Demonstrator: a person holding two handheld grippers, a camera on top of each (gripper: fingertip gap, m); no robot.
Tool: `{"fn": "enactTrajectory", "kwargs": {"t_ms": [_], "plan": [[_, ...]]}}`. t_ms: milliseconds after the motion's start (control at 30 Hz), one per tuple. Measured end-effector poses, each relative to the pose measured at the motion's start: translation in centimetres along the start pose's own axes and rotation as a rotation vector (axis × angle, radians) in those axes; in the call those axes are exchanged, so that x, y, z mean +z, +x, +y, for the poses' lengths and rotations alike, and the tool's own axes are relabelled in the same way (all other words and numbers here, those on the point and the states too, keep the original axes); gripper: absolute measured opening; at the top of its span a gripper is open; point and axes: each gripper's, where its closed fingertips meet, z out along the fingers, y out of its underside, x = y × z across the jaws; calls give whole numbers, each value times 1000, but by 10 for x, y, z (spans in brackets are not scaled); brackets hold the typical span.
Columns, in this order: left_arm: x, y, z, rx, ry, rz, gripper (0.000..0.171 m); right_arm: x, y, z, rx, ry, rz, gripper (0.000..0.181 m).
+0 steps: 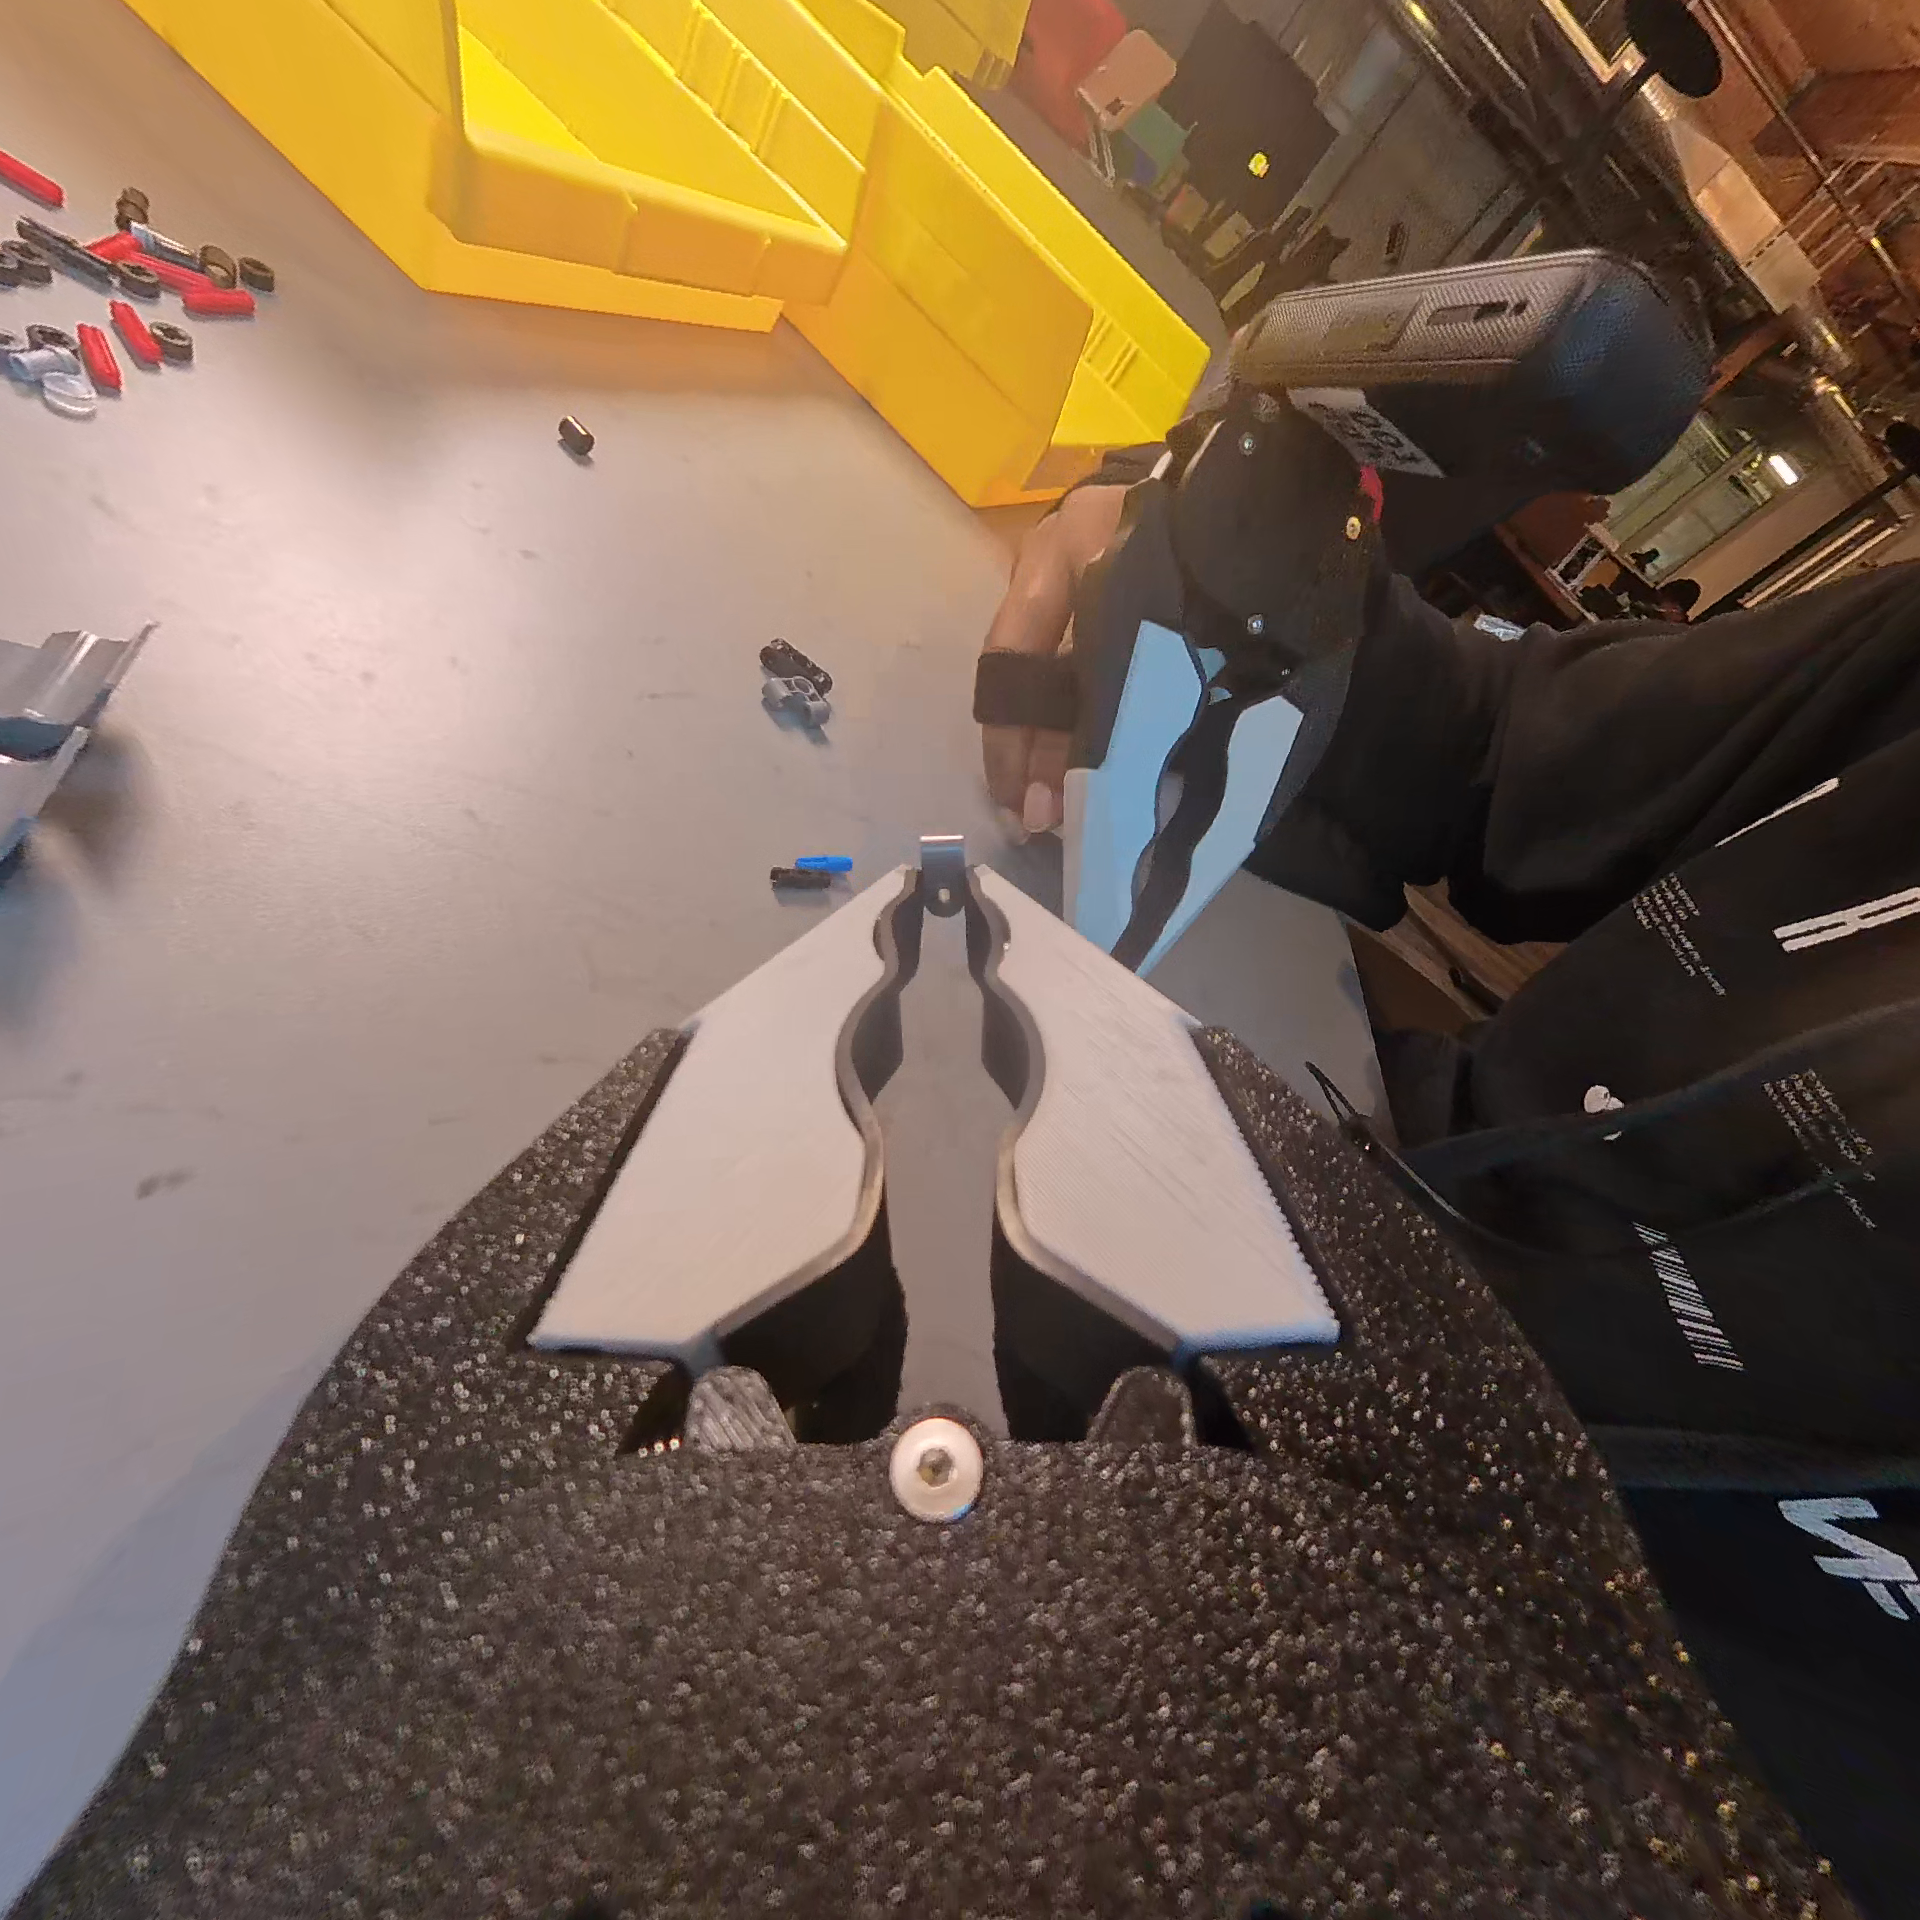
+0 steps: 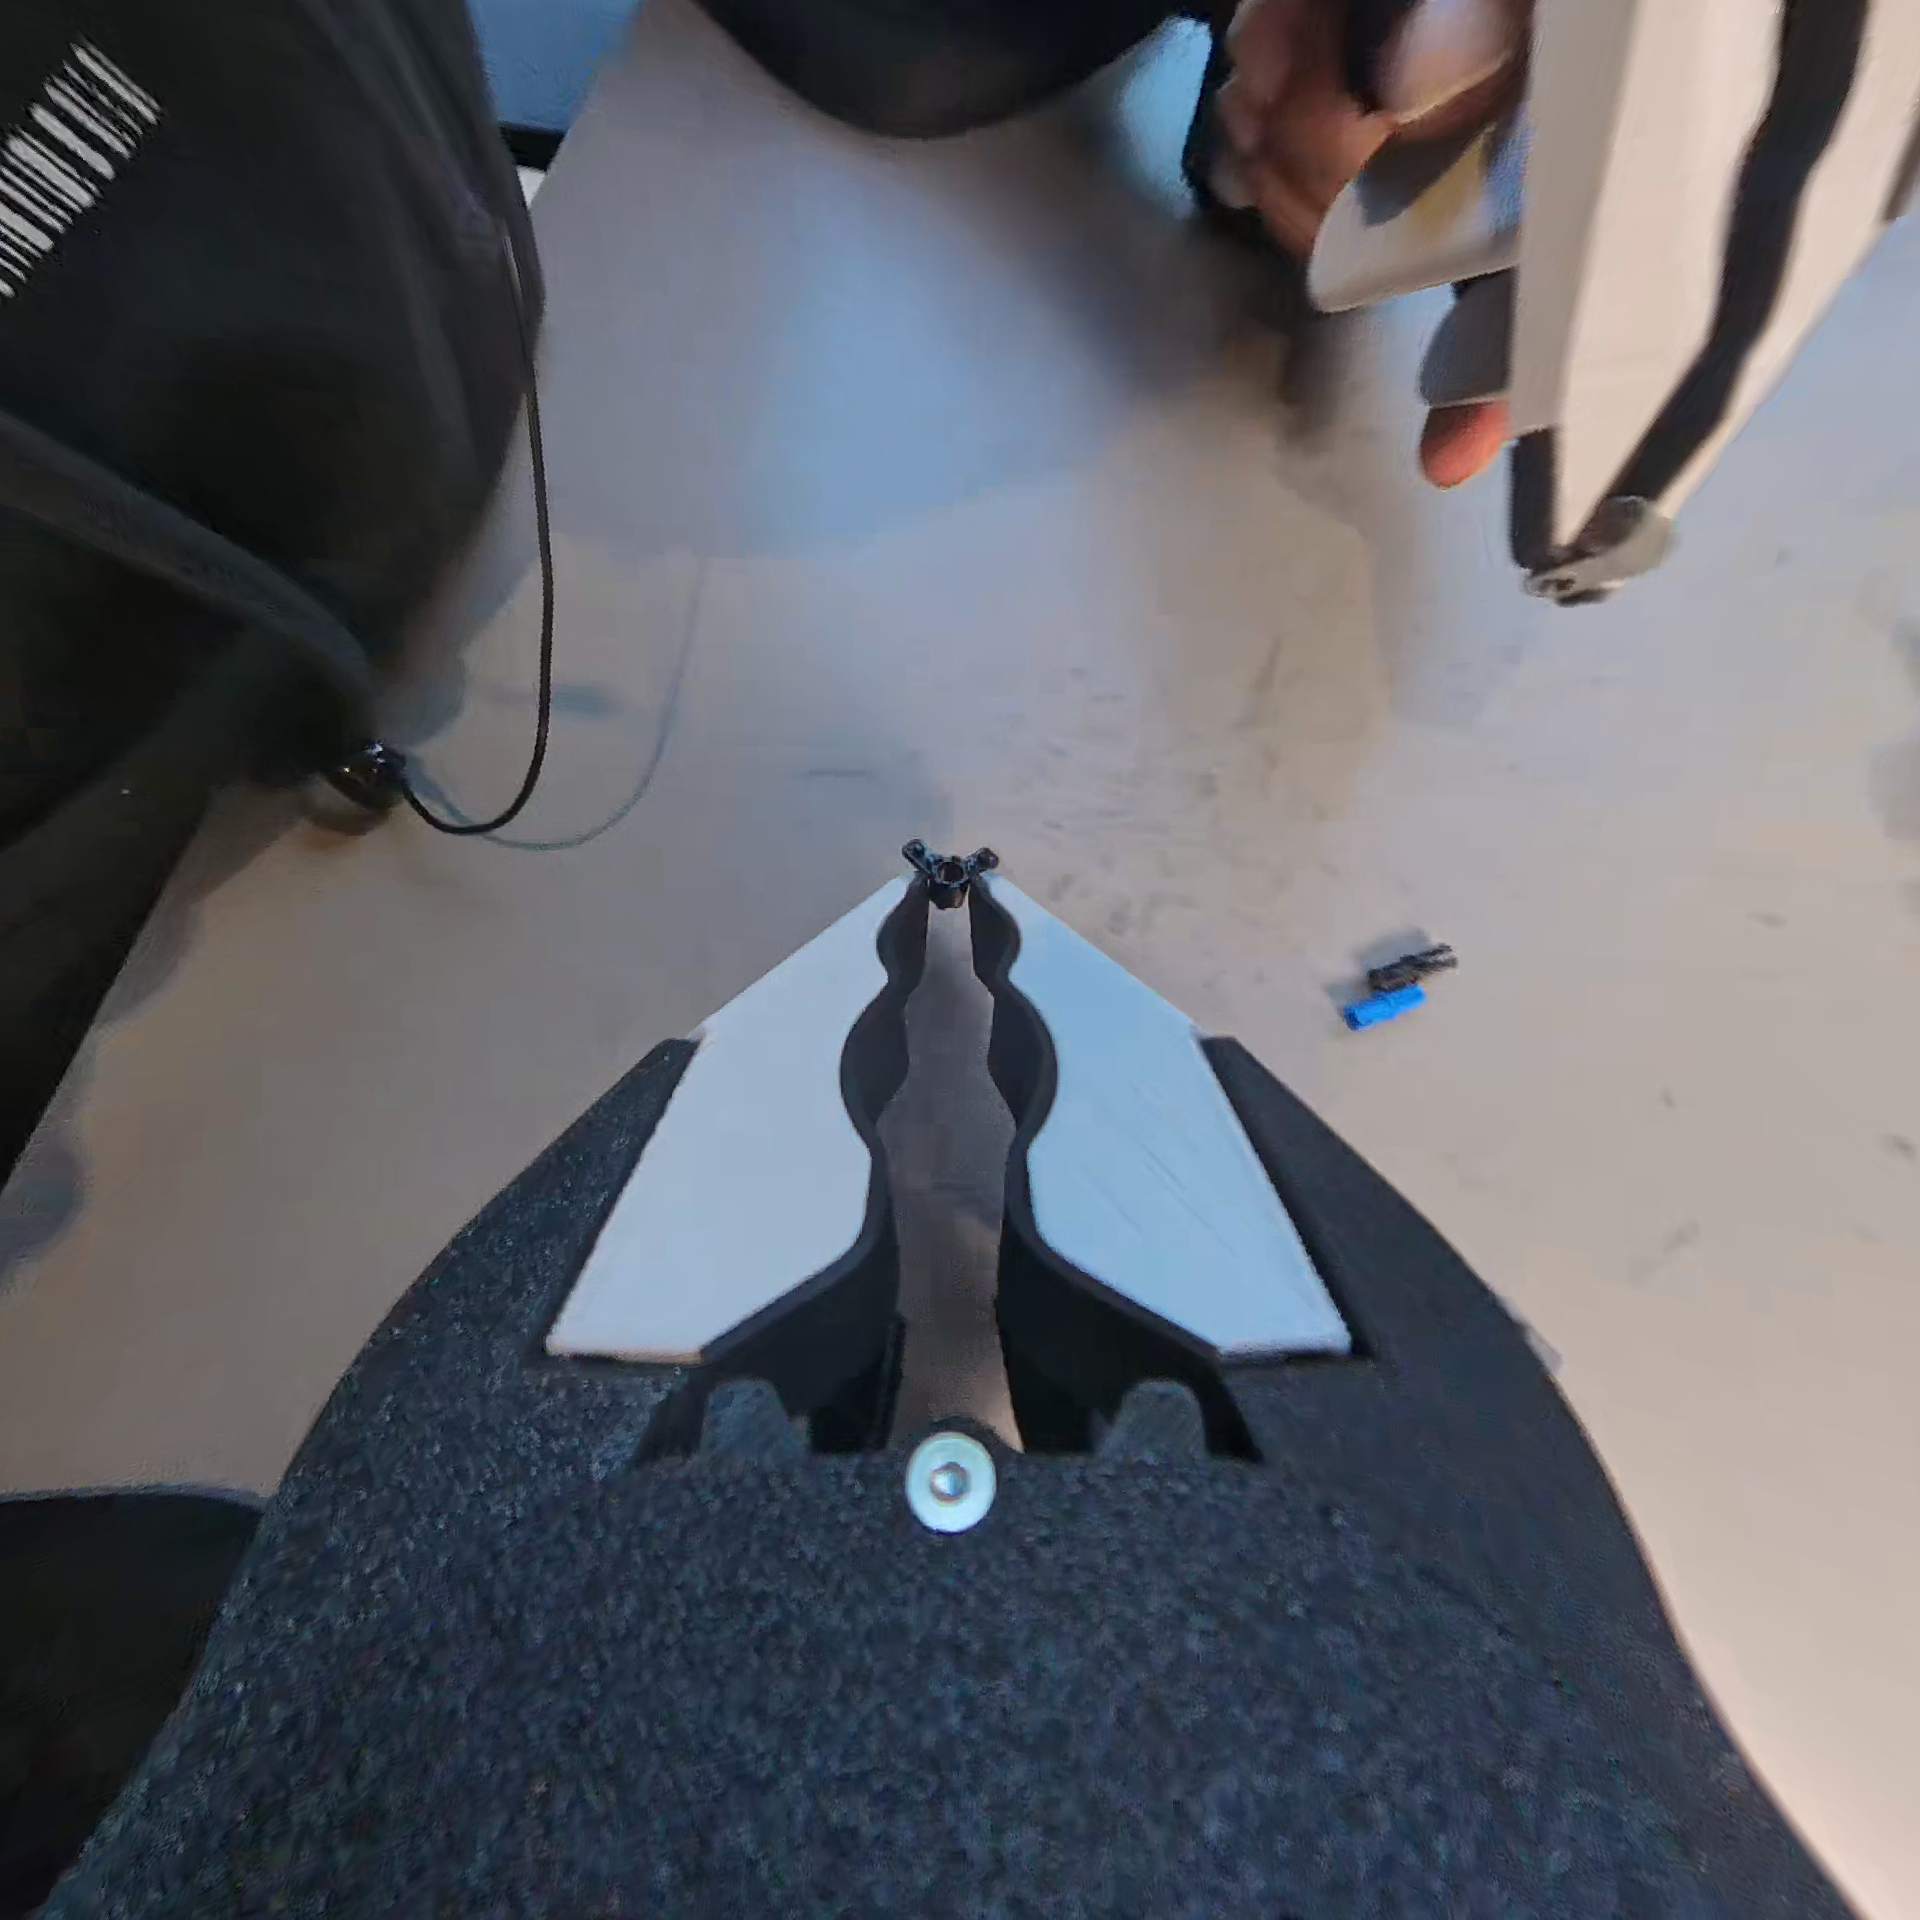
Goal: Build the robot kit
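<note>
Your left gripper pinches a small grey connector piece above the table; to its right, your right gripper pinches a black cross-shaped connector near the front edge. Both grips are at the very tips, so either piece could twist out.

Two pins on table, bins behind.

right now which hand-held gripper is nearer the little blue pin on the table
Left. The left hand-held gripper, shut on a small grey piece, has its tips just beside the blue pin. The right hand-held gripper sits farther off, holding a black connector.
</note>
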Motion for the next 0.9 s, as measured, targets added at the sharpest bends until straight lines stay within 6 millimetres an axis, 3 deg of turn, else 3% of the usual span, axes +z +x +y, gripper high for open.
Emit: {"fn": "enactTrajectory", "kwargs": {"t_ms": [100, 300, 400, 500, 633, 900], "plan": [[1, 1, 1, 5, -9, 0, 7, 5, 6, 5, -5, -41, 31, 8], [2, 1, 2, 9, -15, 0, 7, -11, 34, 15, 33, -60, 197, 13], [1, 0, 2, 1, -10, -1, 7, -13, 27, 17, 97, -86, 179, 17], [1, 0, 1, -8, -6, -1, 7, -2, 13, 11, 132, -116, 141, 17], [0, -1, 1, -15, -3, 1, 7, 3, 17, 10, 147, -144, 182, 15], [1, 0, 2, -5, -9, -1, 7, -6, 57, 14, 198, -119, 356, 7]]}}
